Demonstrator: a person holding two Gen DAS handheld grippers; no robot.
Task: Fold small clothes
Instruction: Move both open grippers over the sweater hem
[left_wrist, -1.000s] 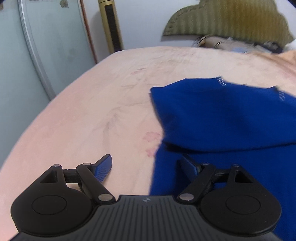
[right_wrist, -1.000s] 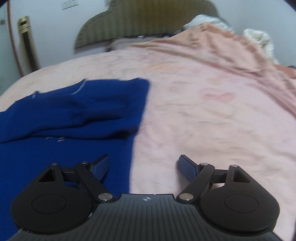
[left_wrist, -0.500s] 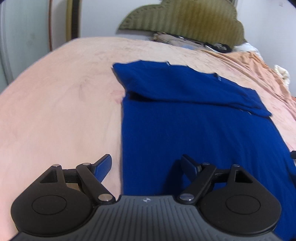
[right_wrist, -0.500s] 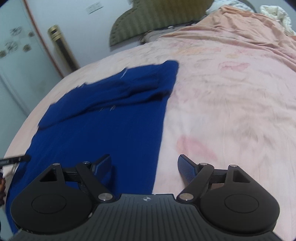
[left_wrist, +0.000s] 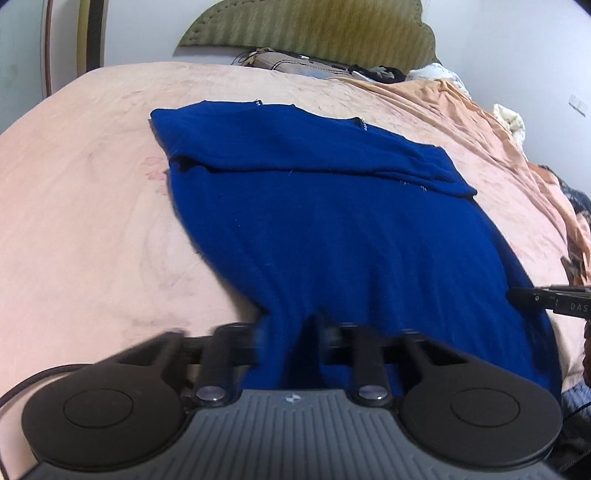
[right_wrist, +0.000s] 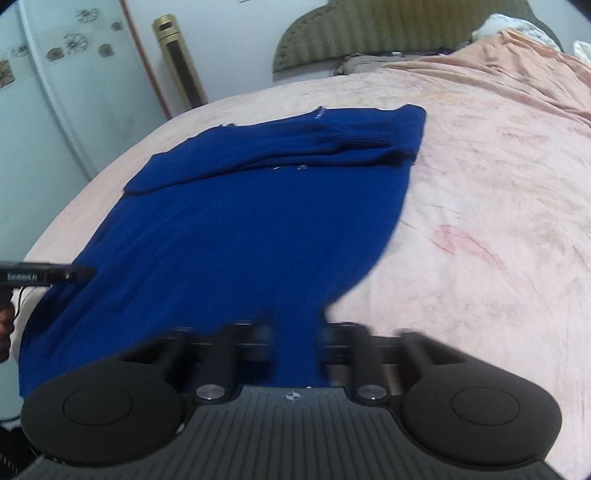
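Blue knit sweater (left_wrist: 332, 229) lies spread on a bed under a pink blanket (left_wrist: 92, 206), its far end already folded over into a thick band across the width. Near hem runs toward both cameras.

Left claw (left_wrist: 288, 334): jaws closing, blurred with motion, a bunched ridge of the sweater's near-left hem corner between them; cloth rises into the gap. Whether the pads already press on it is hard to tell through the blur, though the gap is narrow and filled with cloth.

Right claw (right_wrist: 295, 334): jaws closing likewise, blurred, a strip of the sweater's near-right hem corner between the fingers.

Each claw's tip shows in the other's view, at the opposite edge of the sweater: the right one at the right margin of the left wrist view, the left one at the left margin of the right wrist view.

Green padded headboard (left_wrist: 306, 26) at the far end of the bed; crumpled orange bedding (right_wrist: 517, 51) on the far right side.
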